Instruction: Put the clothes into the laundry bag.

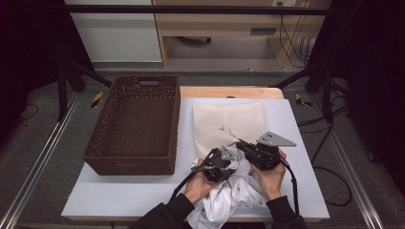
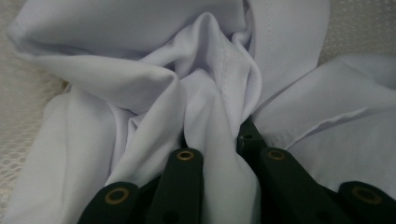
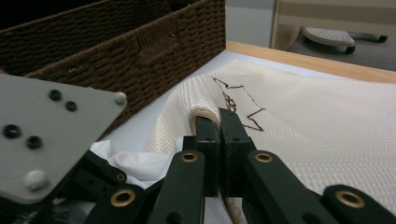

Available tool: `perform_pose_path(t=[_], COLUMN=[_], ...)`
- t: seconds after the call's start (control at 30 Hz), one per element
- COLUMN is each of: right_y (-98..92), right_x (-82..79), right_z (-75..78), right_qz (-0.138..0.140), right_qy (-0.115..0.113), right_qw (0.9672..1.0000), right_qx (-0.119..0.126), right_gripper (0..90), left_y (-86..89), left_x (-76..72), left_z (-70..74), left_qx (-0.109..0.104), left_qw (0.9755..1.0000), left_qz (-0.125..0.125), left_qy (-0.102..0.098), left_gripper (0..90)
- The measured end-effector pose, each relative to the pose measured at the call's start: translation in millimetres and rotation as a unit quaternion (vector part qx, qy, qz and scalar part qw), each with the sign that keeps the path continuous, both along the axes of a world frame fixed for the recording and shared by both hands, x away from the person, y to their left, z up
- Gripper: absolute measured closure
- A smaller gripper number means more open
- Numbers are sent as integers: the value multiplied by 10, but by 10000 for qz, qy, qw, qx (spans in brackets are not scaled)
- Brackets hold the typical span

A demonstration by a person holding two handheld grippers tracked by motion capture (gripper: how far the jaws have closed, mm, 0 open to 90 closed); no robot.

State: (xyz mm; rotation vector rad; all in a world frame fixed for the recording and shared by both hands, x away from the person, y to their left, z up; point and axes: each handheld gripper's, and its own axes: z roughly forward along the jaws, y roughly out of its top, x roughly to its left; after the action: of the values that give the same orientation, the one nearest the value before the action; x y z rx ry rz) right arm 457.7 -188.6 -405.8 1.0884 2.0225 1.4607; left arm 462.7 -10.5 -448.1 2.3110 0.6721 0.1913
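From nine o'clock, the dark brown woven rectangular basket (image 1: 131,124) stands on the pale worktop (image 1: 119,195); at six o'clock the left tool (image 1: 216,168), knuckles up in the person's left hand (image 1: 200,186), is pinched narrow on a fold of the crumpled white cloth garment (image 2: 201,102). Just to its right the right tool (image 3: 219,122), angled toward eleven o'clock, is clamped tight on the near edge of the cream textured fabric mat with brown stitching (image 3: 303,121). Judging by this, both pieces are gripped for sorting; next likely calls for lifting one toward the basket at ten o'clock.
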Motion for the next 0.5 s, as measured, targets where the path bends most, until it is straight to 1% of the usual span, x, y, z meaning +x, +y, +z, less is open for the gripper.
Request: perform_pose_path(t=[0.07, 0.13, 0.17, 0.23, 0.27, 0.3, 0.33, 0.37, 0.4, 0.43, 0.47, 0.5], right_y=[-2, -12, -18, -38, -50, -62, -69, -76, -83, -82, -74, -69], right_x=[-14, -26, -32, -42, -44, -48, -51, -58, -66, -72, -81, -86], right_z=[17, 2, -16, -59, -72, -80, -83, -86, -88, -89, -87, -87], right_qz=[13, -25, -48, -88, -93, -114, -128, -144, -142, -139, -153, -141], right_qy=[-6, -9, 15, 87, 108, 131, 143, 163, 160, 152, 152, 147], right_qw=[10000, 10000, 10000, 9998, 9998, 9998, 9997, 9997, 9997, 9997, 9997, 9997], right_qx=[23, -33, -66, -133, -128, -141, -150, -128, -124, -133, -125, -134], right_gripper=[882, 882, 882, 881, 881, 881, 880, 880, 880, 881, 880, 880], left_y=[14, 37, 66, 118, 154, 187, 245, 293, 351, 410, 448, 494], left_x=[-11, -31, -38, -59, -84, -106, -147, -186, -218, -241, -256, -260], left_z=[-1, -5, 6, 54, 95, 131, 196, 244, 284, 308, 312, 301], left_qx=[-49, -188, -324, -583, -705, -773, -834, -885, -914, -963, -1008, -999], left_qw=[10000, 9998, 9994, 9982, 9974, 9969, 9963, 9958, 9955, 9948, 9943, 9942], left_qz=[-17, 3, -43, -129, -133, -149, -177, -139, -117, -75, -14, 22], left_qy=[-43, -98, -102, 35, 45, 23, -73, -164, -240, -310, -343, -402], left_gripper=[814, 775, 722, 585, 523, 453, 404, 355, 328, 329, 333, 364])
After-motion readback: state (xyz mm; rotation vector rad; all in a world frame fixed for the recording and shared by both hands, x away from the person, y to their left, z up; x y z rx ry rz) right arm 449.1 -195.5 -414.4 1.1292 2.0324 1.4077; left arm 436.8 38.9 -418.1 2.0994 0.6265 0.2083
